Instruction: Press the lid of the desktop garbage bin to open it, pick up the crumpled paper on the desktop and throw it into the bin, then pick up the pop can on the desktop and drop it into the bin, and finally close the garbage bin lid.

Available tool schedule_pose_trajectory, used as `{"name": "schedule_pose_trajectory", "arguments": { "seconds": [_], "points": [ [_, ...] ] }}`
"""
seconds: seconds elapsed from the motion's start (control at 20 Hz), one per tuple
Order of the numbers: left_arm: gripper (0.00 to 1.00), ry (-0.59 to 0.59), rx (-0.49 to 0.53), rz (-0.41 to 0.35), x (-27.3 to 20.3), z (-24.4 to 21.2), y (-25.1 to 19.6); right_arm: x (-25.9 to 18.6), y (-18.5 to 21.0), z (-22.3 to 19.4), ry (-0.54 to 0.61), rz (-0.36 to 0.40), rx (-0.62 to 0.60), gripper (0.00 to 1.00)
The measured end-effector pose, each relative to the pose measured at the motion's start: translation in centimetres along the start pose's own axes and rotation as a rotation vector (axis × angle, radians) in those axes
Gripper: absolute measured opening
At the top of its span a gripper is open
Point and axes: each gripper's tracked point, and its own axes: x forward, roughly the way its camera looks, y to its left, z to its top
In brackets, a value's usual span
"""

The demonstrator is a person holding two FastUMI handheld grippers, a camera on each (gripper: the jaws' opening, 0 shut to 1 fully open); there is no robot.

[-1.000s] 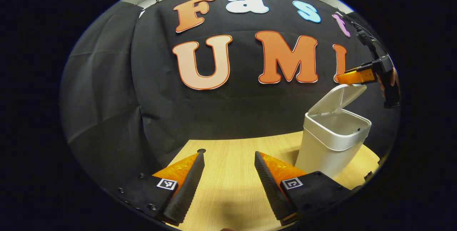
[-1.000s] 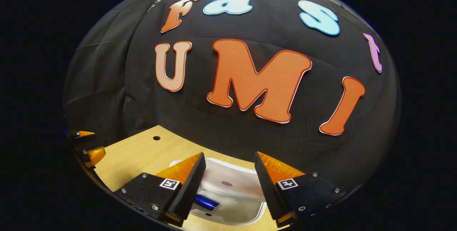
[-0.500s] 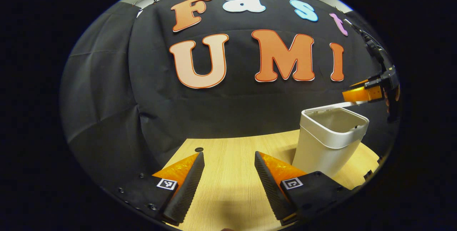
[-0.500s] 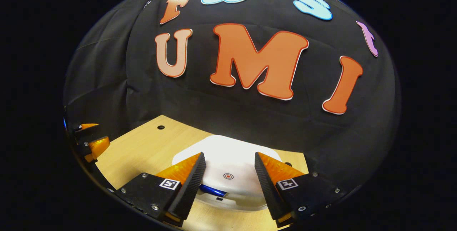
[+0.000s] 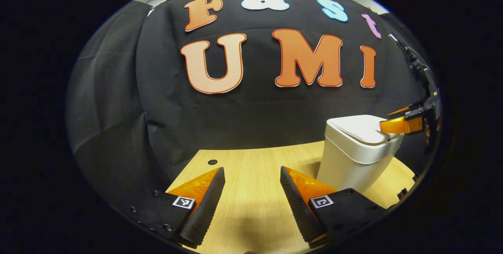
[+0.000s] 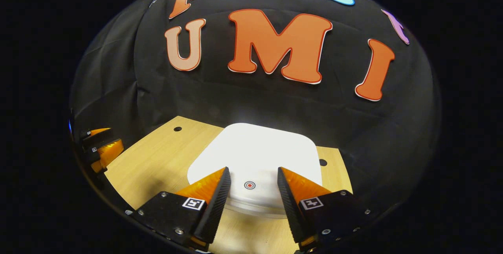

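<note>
Light wood table (image 5: pixel 251 167) is carrying a white garbage bin (image 5: pixel 349 163), sitting toward 3 o'clock in the left gripper view and at 6 o'clock in the right gripper view (image 6: pixel 251 156). Small round hole (image 5: pixel 212 162) showing in tabletop toward 7 o'clock.

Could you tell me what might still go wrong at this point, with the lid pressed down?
1. The right gripper sits on the front edge of the lid, beside the small round mark. If this is a press-to-open lid, another push could pop it up.
2. The bin stands near the table edge, so an off-centre downward push might tip or slide it.
3. The left gripper hovers open close to the bin; a careless sweep could knock it.
</note>
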Motion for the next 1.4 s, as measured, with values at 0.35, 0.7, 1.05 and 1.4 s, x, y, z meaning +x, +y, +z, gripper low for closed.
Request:
{"name": "schedule_pose_trajectory", "arguments": {
  "seconds": [0.35, 0.7, 1.05, 1.4],
  "points": [
    [0.90, 0.017, -0.012, -0.037, 0.3, -0.3, -1.9, -0.5, 0.2, -0.3, -0.048, -0.011, 0.091, 0.73],
    [0.91, -0.005, 0.004, -0.054, 0.4, 1.2, -2.6, -0.8, 1.3, -1.0, -0.007, -0.012, 0.113, 0.55],
    [0.90, -0.091, 0.016, -0.066, -0.1, 5.6, -3.2, -1.7, 2.1, -0.5, -0.094, -0.006, 0.064, 0.47],
    [0.90, -0.195, 0.010, -0.032, -1.7, 10.0, -2.5, -3.5, 1.4, 3.0, -0.274, -0.064, 0.026, 0.71]
  ]
}}
